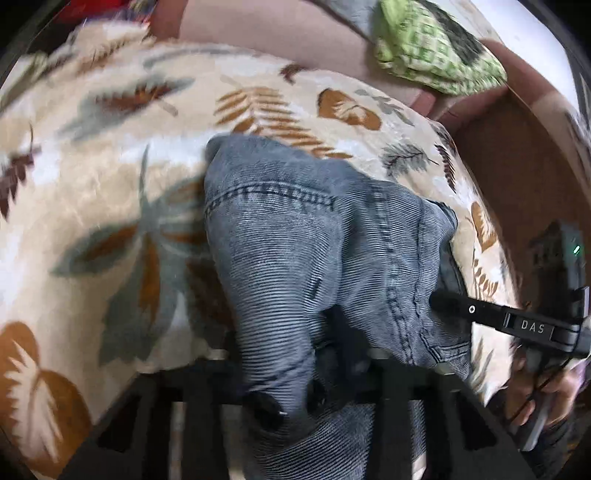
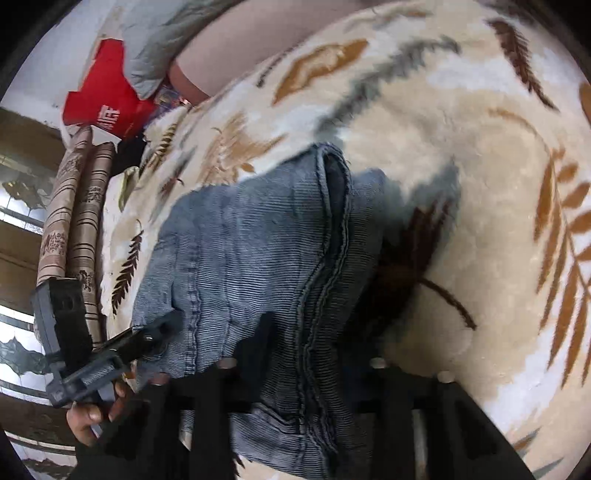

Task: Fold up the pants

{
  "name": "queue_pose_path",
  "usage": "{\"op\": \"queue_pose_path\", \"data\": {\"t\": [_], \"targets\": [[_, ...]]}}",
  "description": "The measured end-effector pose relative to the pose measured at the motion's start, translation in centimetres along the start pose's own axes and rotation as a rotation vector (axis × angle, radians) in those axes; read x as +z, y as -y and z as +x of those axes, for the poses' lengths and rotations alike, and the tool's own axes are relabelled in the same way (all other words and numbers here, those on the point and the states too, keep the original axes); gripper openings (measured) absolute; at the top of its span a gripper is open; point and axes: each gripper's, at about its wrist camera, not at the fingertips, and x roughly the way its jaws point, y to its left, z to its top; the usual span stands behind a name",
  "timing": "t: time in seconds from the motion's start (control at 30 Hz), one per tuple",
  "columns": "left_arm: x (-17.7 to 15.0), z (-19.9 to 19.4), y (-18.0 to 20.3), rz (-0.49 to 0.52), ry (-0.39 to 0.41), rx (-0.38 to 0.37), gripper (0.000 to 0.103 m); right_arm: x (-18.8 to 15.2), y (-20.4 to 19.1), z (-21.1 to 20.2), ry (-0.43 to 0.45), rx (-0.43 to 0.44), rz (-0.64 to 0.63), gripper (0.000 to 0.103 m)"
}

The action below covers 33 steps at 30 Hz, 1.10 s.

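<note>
Grey-blue denim pants [image 1: 295, 236] lie bunched on a cream blanket with a leaf print [image 1: 92, 184]. My left gripper [image 1: 314, 373] is shut on the pants, with cloth draped over its fingers. My right gripper [image 1: 439, 299] reaches in from the right, its tip pinching the pants' edge. In the right wrist view the pants [image 2: 251, 251] hang over my right gripper [image 2: 295, 373], which is shut on them. The left gripper [image 2: 166, 325] grips the pants' left edge there. The fingertips are hidden by cloth in both views.
A green patterned cloth [image 1: 436, 48] lies on the pink headboard [image 1: 295, 33] at the back. A red bag [image 2: 107, 92], a grey pillow [image 2: 155, 44] and rolled patterned mats [image 2: 74, 221] sit beside the bed. Brown floor [image 1: 524, 177] lies past the bed's right edge.
</note>
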Motion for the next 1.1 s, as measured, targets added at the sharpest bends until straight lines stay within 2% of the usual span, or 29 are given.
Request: {"op": "queue_pose_path", "data": {"t": [0.07, 0.27, 0.37, 0.43, 0.5, 0.53, 0.57, 0.6, 0.63, 0.67, 0.7, 0.73, 0.83, 0.9, 0.93, 0.97, 1.03, 1.07, 1.1], "targets": [[0.0, -0.9, 0.5, 0.031, 0.033, 0.014, 0.024, 0.0, -0.9, -0.6, 0.017, -0.011, -0.044, 0.02], [1.6, -5.9, 2.3, 0.139, 0.204, 0.082, 0.023, 0.9, -3.9, -4.0, 0.13, 0.015, -0.105, 0.017], [3.6, -7.6, 1.8, 0.154, 0.289, 0.103, 0.024, 3.1, -5.9, -5.1, 0.196, 0.033, -0.141, 0.017], [5.1, -7.4, 0.8, 0.154, 0.307, 0.123, 0.026, 4.5, -6.8, -5.1, 0.228, 0.046, -0.158, 0.017], [6.1, -5.7, -0.5, 0.142, 0.29, 0.142, 0.034, 5.7, -7.3, -3.9, 0.237, 0.033, -0.172, 0.017], [6.3, -4.6, -1.2, 0.128, 0.267, 0.16, 0.047, 6.1, -7.1, -2.8, 0.225, 0.026, -0.161, 0.021], [6.5, -2.5, -2.4, 0.102, 0.202, 0.192, 0.057, 6.5, -7.0, -1.2, 0.2, 0.015, -0.154, 0.023], [6.3, -0.8, -3.1, 0.08, 0.143, 0.22, 0.072, 6.7, -6.4, 0.5, 0.158, -0.012, -0.143, 0.026], [5.9, 0.6, -3.8, 0.063, 0.094, 0.259, 0.075, 6.7, -5.7, 2.8, 0.103, -0.076, -0.123, 0.029], [5.1, 1.0, -4.2, 0.068, 0.1, 0.253, 0.076, 6.4, -5.4, 4.3, 0.067, -0.143, -0.129, 0.037], [4.6, 0.6, -4.2, 0.072, 0.125, 0.238, 0.076, 5.9, -5.4, 5.2, 0.059, -0.195, -0.155, 0.041], [4.1, -0.4, -4.1, 0.078, 0.146, 0.235, 0.077, 5.3, -5.6, 4.8, 0.089, -0.214, -0.178, 0.044], [3.1, -3.6, -3.7, 0.084, 0.225, 0.235, 0.078, 4.3, -6.6, 2.1, 0.16, -0.233, -0.197, 0.046], [2.6, -5.1, -3.7, 0.071, 0.289, 0.237, 0.086, 3.8, -8.0, -0.2, 0.216, -0.187, -0.218, 0.054], [2.3, -5.4, -3.8, 0.051, 0.31, 0.258, 0.089, 3.3, -8.5, -1.2, 0.244, -0.156, -0.224, 0.063], [2.1, -5.1, -3.9, 0.039, 0.31, 0.277, 0.09, 2.9, -9.0, -1.6, 0.256, -0.143, -0.235, 0.068], [1.8, -2.1, -4.0, 0.07, 0.174, 0.316, 0.09, 2.2, -9.6, -0.4, 0.242, -0.141, -0.26, 0.07], [1.4, -0.3, -4.0, 0.093, 0.116, 0.355, 0.09, 2.0, -9.2, 1.1, 0.211, -0.174, -0.257, 0.07], [1.1, -0.4, -3.8, 0.099, 0.151, 0.352, 0.091, 1.6, -8.2, 3.6, 0.12, -0.257, -0.257, 0.07]]}}
